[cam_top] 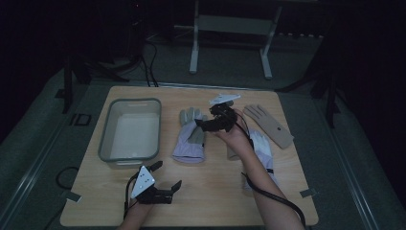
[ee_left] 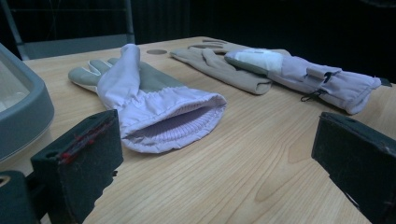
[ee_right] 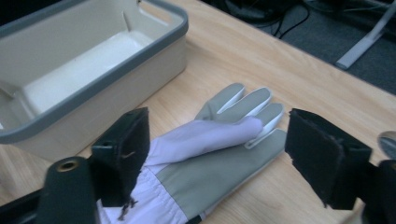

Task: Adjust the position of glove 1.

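Three gloves lie on a wooden table [cam_top: 210,191] as a person works over it with a two-jaw gripper in each hand. At far left sits a grey-rimmed plastic bin [cam_top: 106,143], its pale inside bare, its long side running away from the person. In front of it, near the table's near edge, the left gripper [cam_top: 167,176] rests low over the wood with its jaws spread wide and nothing between them; its own view looks between the black pads at the open, ribbed cuff of a lilac-and-grey glove [ee_left: 154,100]. That glove lies palm side up just right of the bin, fingers pointing away from the person, thumb folded across the palm. Over its fingers hangs the right gripper [cam_top: 203,125], tilted down toward the glove; in the right gripper view the jaws stand well apart on either side of the glove's palm and thumb [ee_right: 210,144], the pads clear of the fabric. Right of that hand lies a second lilac glove [cam_top: 262,148], partly under the forearm. A tan glove [cam_top: 269,125] lies beside it, fingers toward the table's far edge.
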`<action>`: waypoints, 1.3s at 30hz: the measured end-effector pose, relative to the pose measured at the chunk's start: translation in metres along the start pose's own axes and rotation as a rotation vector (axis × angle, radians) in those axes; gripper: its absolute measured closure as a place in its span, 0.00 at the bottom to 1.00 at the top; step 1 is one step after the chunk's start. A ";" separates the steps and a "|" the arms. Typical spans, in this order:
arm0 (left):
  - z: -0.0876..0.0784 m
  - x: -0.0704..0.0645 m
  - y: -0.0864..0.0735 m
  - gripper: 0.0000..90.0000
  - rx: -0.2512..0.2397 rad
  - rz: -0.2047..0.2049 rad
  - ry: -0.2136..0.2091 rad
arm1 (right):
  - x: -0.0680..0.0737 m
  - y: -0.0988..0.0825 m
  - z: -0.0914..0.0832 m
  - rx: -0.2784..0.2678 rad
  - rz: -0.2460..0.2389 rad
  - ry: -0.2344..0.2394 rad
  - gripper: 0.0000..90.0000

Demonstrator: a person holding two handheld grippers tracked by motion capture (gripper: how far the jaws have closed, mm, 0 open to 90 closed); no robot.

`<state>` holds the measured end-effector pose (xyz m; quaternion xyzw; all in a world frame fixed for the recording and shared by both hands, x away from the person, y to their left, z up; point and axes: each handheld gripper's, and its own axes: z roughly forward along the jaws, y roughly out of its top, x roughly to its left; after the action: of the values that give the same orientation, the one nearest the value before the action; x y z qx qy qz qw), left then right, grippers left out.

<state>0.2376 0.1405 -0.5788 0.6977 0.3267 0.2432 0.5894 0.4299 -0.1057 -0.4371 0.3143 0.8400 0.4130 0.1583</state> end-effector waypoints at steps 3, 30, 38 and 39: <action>0.000 0.000 0.000 0.02 0.001 0.001 0.000 | 0.001 -0.002 0.011 0.019 0.003 0.008 0.27; 0.000 -0.001 0.000 0.02 0.004 0.010 -0.003 | 0.015 -0.059 0.110 0.182 0.108 -0.055 0.40; 0.001 -0.001 0.000 0.02 0.006 0.006 -0.001 | 0.014 -0.056 0.103 0.212 0.111 0.028 0.85; 0.001 -0.001 0.000 0.02 0.006 0.006 -0.001 | 0.014 -0.056 0.102 0.212 0.114 0.032 0.87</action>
<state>0.2376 0.1396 -0.5786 0.7006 0.3248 0.2437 0.5868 0.4504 -0.0615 -0.5434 0.3698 0.8622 0.3349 0.0872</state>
